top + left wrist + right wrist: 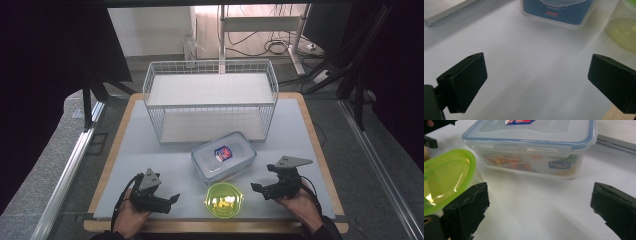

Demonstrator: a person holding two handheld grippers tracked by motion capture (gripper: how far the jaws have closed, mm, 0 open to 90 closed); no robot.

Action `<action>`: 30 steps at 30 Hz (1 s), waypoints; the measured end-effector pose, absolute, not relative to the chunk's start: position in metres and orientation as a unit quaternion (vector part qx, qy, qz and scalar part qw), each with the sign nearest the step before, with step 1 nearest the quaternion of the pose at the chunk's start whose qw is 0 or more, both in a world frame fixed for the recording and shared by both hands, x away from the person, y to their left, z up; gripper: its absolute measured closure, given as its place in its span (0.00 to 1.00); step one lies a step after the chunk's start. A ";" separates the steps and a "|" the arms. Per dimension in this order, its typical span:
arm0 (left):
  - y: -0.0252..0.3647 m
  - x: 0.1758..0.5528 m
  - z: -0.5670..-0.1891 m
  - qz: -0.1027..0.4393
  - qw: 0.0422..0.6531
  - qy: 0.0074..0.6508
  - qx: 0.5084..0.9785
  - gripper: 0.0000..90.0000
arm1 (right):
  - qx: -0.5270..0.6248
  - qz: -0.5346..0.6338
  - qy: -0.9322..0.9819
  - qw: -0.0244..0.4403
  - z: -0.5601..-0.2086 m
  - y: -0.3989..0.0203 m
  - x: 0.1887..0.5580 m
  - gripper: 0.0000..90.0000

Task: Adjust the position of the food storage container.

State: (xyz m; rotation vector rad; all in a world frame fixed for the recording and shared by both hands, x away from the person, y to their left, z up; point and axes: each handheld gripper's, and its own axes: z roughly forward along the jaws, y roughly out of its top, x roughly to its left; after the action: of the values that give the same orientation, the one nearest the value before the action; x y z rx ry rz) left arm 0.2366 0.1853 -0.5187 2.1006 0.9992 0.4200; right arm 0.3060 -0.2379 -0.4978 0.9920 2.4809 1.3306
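Both hand-held grippers sit at the near edge of the bench, one to each side of the green-lidded tub. The left hand-held gripper has its jaws spread wide with nothing between them; bare bench shows in the gap in the left gripper view. The right hand-held gripper is likewise wide open and holds nothing.

The tub stands between the two grippers, near the front edge. Both sets of jaws point inward toward it. In the right gripper view the tub's lid lies just beside the near jaw, so the right gripper appears the closer of the two; the left stands a little farther off. The tub is round, so it offers no long axis to align with.

Just beyond the tub lies the clear box with a blue-rimmed lid, its long axis running slantwise across the bench. Farther back stands the wire rack.
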 end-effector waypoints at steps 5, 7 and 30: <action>0.186 0.237 -0.518 0.145 0.396 0.389 0.819 0.02 | 0.332 0.440 0.830 0.086 -0.494 -0.236 0.303 0.06; 0.188 0.237 -0.515 0.144 0.409 0.393 0.811 0.03 | 0.340 0.428 0.833 0.086 -0.495 -0.235 0.304 0.11; 0.183 0.230 -0.511 0.141 0.443 0.366 0.806 0.32 | 0.296 0.436 0.845 0.092 -0.481 -0.231 0.294 0.60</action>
State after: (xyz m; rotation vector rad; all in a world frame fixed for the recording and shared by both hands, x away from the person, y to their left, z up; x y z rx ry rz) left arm 0.2300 0.1833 -0.5106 1.9981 0.9085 0.3498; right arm 0.2936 -0.2311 -0.4808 0.8783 2.5100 1.2950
